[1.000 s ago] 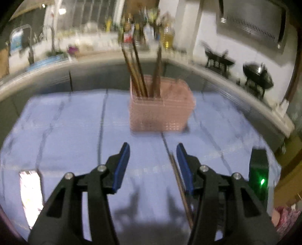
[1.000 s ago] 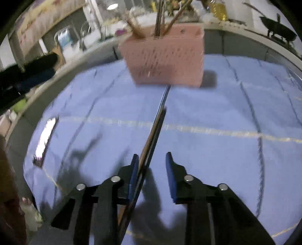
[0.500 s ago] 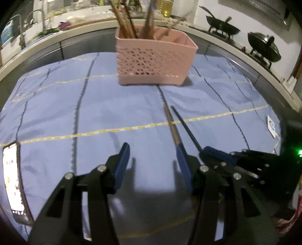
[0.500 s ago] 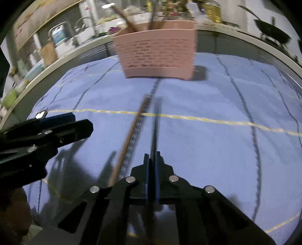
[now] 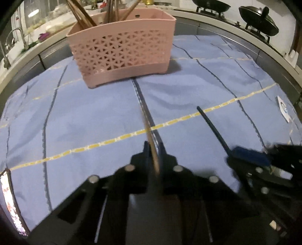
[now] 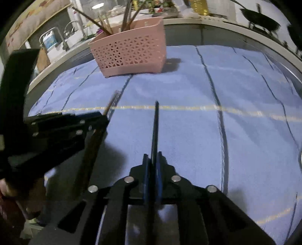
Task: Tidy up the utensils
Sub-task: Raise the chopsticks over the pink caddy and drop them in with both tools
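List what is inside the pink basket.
Several brown chopsticks lean inside the pink basket, their upper ends rising above its rim. The perforated wall hides their lower ends and the basket floor, so anything lying flat there cannot be seen.

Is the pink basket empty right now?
No, several brown chopsticks stand up out of the pink basket.
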`<state>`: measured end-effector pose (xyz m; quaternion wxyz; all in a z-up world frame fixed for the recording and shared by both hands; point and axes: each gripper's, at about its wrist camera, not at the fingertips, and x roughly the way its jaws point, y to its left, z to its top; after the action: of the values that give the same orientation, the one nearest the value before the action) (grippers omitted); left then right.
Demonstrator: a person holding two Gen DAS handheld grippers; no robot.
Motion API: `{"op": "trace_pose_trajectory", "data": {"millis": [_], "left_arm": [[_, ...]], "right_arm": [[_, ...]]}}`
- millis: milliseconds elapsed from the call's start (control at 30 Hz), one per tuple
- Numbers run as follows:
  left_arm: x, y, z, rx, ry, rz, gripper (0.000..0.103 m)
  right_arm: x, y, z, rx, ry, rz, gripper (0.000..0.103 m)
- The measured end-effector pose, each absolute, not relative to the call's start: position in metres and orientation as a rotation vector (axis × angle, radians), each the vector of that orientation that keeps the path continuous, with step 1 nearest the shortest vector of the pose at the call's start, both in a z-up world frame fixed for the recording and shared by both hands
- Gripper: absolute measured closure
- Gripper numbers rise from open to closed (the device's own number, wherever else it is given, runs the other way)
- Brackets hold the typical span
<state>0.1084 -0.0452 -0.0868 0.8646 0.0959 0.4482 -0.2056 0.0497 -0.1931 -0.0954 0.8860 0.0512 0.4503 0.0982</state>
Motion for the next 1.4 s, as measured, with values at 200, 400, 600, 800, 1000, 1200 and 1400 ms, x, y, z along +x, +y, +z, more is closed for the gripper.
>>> {"op": "trace_pose_trajectory", "data": {"millis": [200, 400, 600, 800, 1000, 1200, 1400], "left_arm": [[0.119, -0.020, -0.067, 0.089, 0.930, -0.464, 0.098], [0.118, 0.021, 0.014, -0.029, 0.756, -0.501, 0.098], [0.130, 0.039, 0.106, -0.051, 0.545, -0.515, 0.098], [0.167, 0.035, 0.170, -0.045, 0.402, -0.486, 0.098], [0.215, 0.023, 0.176, -0.023, 0.402, -0.445, 0.098], [0.241, 0.012, 0.138, 0.009, 0.503, -0.453, 0.098], [0.240, 0.006, 0.118, 0.035, 0.564, -0.408, 0.077]], "right_arm": [[0.079, -0.190, -0.084, 0.199, 0.947, 0.288, 0.098], [0.085, -0.191, -0.005, 0.273, 0.706, 0.441, 0.098], [0.118, -0.193, 0.071, 0.321, 0.523, 0.514, 0.098], [0.176, -0.194, 0.136, 0.307, 0.418, 0.490, 0.098], [0.221, -0.198, 0.138, 0.284, 0.414, 0.445, 0.098], [0.240, -0.194, 0.096, 0.260, 0.477, 0.415, 0.098], [0.230, -0.194, 0.084, 0.302, 0.495, 0.409, 0.067]]}}
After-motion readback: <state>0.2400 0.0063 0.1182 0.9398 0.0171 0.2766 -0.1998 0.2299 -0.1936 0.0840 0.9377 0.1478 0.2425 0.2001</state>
